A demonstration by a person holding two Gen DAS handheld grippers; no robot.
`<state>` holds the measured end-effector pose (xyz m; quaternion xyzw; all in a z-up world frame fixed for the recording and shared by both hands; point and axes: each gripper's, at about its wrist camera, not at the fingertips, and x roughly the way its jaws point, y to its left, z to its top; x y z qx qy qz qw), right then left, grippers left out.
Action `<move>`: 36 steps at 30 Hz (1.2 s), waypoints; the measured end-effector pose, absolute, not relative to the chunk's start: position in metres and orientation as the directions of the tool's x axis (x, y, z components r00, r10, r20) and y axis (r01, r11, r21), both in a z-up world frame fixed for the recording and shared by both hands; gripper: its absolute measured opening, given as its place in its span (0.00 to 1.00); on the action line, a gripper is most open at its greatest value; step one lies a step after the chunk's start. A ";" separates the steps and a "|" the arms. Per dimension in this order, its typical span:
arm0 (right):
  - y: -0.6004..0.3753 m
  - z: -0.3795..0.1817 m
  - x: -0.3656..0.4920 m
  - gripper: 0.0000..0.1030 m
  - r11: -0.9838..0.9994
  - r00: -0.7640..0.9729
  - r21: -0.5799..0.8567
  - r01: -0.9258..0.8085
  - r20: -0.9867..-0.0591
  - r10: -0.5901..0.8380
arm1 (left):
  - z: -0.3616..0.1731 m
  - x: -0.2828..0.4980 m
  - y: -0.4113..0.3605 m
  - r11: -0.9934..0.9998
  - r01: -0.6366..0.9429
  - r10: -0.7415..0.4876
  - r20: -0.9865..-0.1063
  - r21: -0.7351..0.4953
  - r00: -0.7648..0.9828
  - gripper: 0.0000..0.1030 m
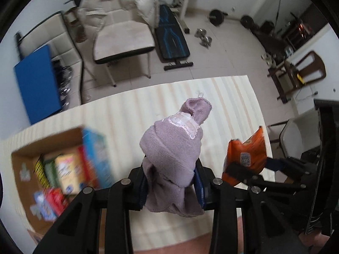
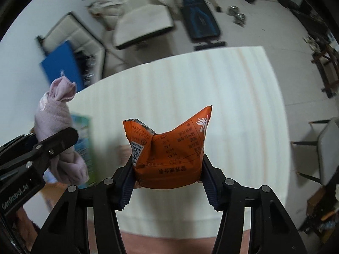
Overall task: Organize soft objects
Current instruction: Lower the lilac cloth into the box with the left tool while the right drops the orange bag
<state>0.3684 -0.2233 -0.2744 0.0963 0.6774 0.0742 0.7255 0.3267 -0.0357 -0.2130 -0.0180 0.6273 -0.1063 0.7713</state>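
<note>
My left gripper (image 1: pixel 172 188) is shut on a rolled lilac sock (image 1: pixel 171 148) and holds it above the cream striped table (image 1: pixel 127 110). My right gripper (image 2: pixel 168 180) is shut on an orange snack packet (image 2: pixel 169 154), held above the table. The packet also shows at the right of the left wrist view (image 1: pixel 245 154). The sock also shows at the left of the right wrist view (image 2: pixel 57 127), held by the left gripper. An open cardboard box (image 1: pixel 27 173) with several colourful cartons in it stands on the table at the left.
Beyond the table's far edge stand a chair with a white jacket (image 1: pixel 118 21), a blue panel (image 1: pixel 36 80), a weight bench (image 1: pixel 171 36) and dumbbells (image 1: pixel 203 38). Another chair (image 2: pixel 326 148) stands to the right of the table.
</note>
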 end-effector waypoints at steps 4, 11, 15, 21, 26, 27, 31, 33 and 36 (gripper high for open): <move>-0.166 -0.245 0.327 0.57 0.951 0.073 0.305 -0.057 -0.948 0.308 | -0.198 0.297 0.025 0.984 0.081 -0.169 -0.966 -0.156 0.195 0.32; -0.047 -0.230 0.279 0.57 0.920 0.013 0.343 -0.192 -0.936 0.352 | -0.225 0.271 0.119 0.997 0.033 -0.066 -0.993 -0.063 0.101 0.32; 0.019 -0.246 0.274 0.57 0.916 -0.032 0.296 -0.269 -0.954 0.299 | -0.254 0.281 0.145 0.998 0.023 -0.063 -0.998 -0.063 0.014 0.32; 0.073 -0.280 0.273 0.57 0.920 -0.084 0.232 -0.317 -0.973 0.217 | -0.295 0.295 0.165 0.996 0.033 -0.078 -0.992 -0.082 -0.098 0.32; 0.088 -0.314 0.281 0.57 0.926 -0.127 0.208 -0.314 -0.976 0.176 | -0.327 0.298 0.169 0.993 0.020 -0.111 -0.977 -0.117 -0.181 0.35; 0.091 -0.321 0.281 0.57 0.926 -0.144 0.207 -0.315 -0.975 0.169 | -0.332 0.298 0.171 0.994 0.014 -0.103 -0.976 -0.107 -0.190 0.35; 0.089 -0.344 0.285 0.66 0.934 -0.182 0.192 -0.301 -0.973 0.141 | -0.348 0.292 0.183 0.992 -0.042 -0.129 -0.967 -0.122 -0.219 0.48; 0.086 -0.346 0.286 0.67 0.938 -0.192 0.216 -0.271 -0.967 0.167 | -0.349 0.289 0.185 0.992 -0.037 -0.129 -0.969 -0.124 -0.212 0.60; 0.085 -0.346 0.287 0.76 0.940 -0.187 0.214 -0.266 -0.968 0.168 | -0.345 0.284 0.190 0.990 -0.040 -0.139 -0.970 -0.133 -0.199 0.71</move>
